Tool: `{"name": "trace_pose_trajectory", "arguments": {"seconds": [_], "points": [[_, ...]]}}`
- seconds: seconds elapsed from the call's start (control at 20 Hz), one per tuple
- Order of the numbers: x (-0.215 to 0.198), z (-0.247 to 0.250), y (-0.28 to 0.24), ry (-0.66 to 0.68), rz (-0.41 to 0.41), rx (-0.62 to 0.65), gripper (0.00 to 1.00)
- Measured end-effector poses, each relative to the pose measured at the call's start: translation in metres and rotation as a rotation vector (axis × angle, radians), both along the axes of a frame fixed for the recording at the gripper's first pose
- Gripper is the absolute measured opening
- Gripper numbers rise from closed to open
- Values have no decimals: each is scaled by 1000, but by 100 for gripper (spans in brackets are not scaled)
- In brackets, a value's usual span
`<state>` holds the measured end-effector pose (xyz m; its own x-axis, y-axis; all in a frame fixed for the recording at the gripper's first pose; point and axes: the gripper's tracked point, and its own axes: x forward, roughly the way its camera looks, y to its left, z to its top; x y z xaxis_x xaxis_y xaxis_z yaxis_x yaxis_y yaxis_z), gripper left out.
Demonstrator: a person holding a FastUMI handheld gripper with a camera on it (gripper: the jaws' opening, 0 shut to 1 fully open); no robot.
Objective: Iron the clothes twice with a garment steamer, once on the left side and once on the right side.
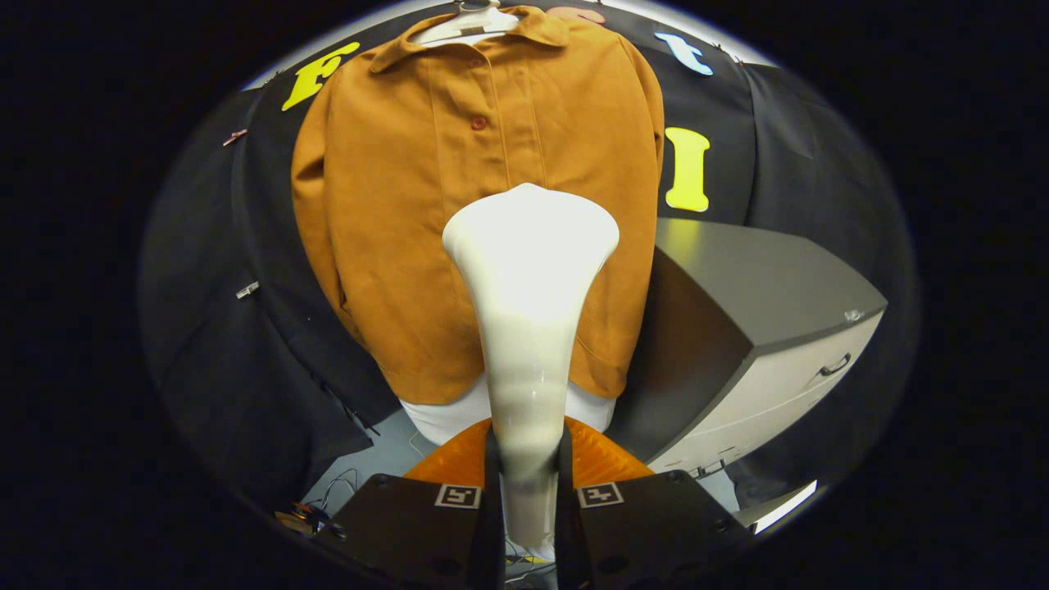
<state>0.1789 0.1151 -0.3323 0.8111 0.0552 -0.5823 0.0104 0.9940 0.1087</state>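
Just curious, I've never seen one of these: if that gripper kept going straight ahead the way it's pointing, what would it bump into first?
Probably the orange shirt: the gripper is shut on the white steamer, whose head would touch first.

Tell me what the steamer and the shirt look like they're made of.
Steamer, held in the tongs: looks like glossy cream plastic, smooth with bright glare on its flared head. Shirt on the hanger: matte orange-brown woven cloth, maybe a brushed, suede-like finish; soft folds, stitched placket, no shine.
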Motion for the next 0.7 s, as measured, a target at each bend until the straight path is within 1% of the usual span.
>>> {"name": "trace_pose_trajectory", "arguments": {"seconds": [0.1, 0.35, 0.7], "points": [[6, 28, 8, -33, 11, 2, 27], [37, 82, 39, -99, 42, 6, 27], [80, 116, 88, -148, 79, -7, 27]]}}
